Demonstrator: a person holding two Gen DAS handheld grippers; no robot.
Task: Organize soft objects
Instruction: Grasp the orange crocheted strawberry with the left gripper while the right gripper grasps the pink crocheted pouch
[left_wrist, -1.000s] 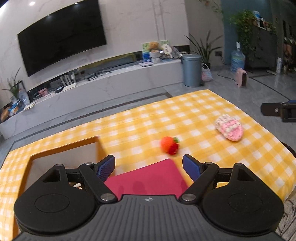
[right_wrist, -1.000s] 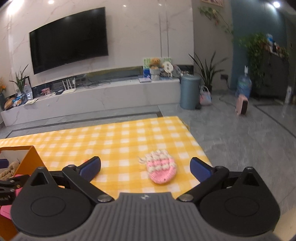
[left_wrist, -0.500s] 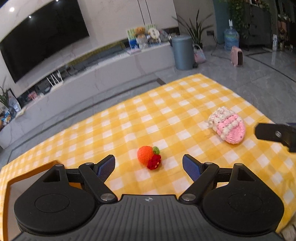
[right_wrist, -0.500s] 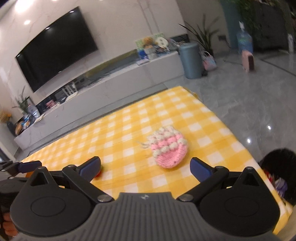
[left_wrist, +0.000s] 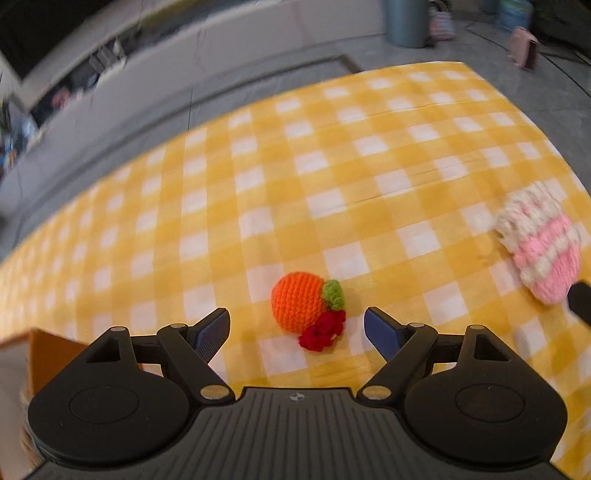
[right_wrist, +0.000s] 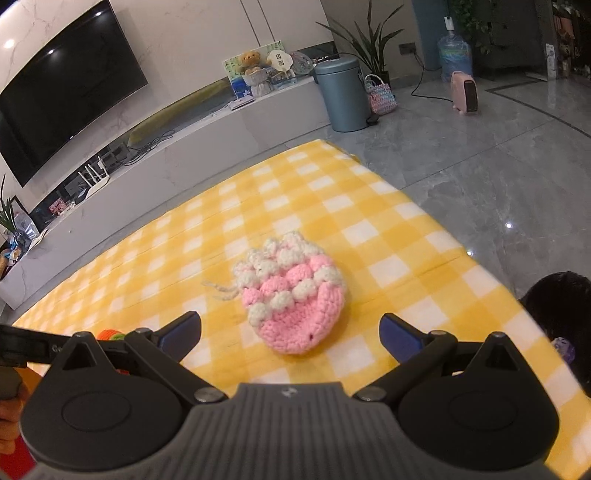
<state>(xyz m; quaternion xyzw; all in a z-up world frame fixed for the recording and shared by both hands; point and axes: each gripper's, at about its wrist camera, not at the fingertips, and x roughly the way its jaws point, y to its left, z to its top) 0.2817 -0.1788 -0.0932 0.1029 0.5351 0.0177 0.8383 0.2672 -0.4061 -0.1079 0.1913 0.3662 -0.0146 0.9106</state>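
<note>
An orange crocheted fruit (left_wrist: 300, 306) with a green leaf and a red bit lies on the yellow checked tablecloth (left_wrist: 332, 166). My left gripper (left_wrist: 297, 332) is open and empty, its blue pads either side of the fruit's near end. A pink and white crocheted pouch (right_wrist: 293, 293) lies on the cloth; it also shows at the right edge of the left wrist view (left_wrist: 541, 251). My right gripper (right_wrist: 290, 332) is open and empty, with the pouch just ahead between its pads. The fruit peeks out at the left in the right wrist view (right_wrist: 110, 335).
An orange box corner (left_wrist: 48, 354) stands at the left by my left gripper. The table's right edge (right_wrist: 461, 243) drops to a grey tiled floor. A white TV bench (right_wrist: 184, 147), a grey bin (right_wrist: 341, 96) and plants stand beyond the table.
Both grippers have moved forward and tilted down. The fruit now sits between my left pads, and the pouch sits closer between my right pads. The red item and the box have dropped out of the left view.
</note>
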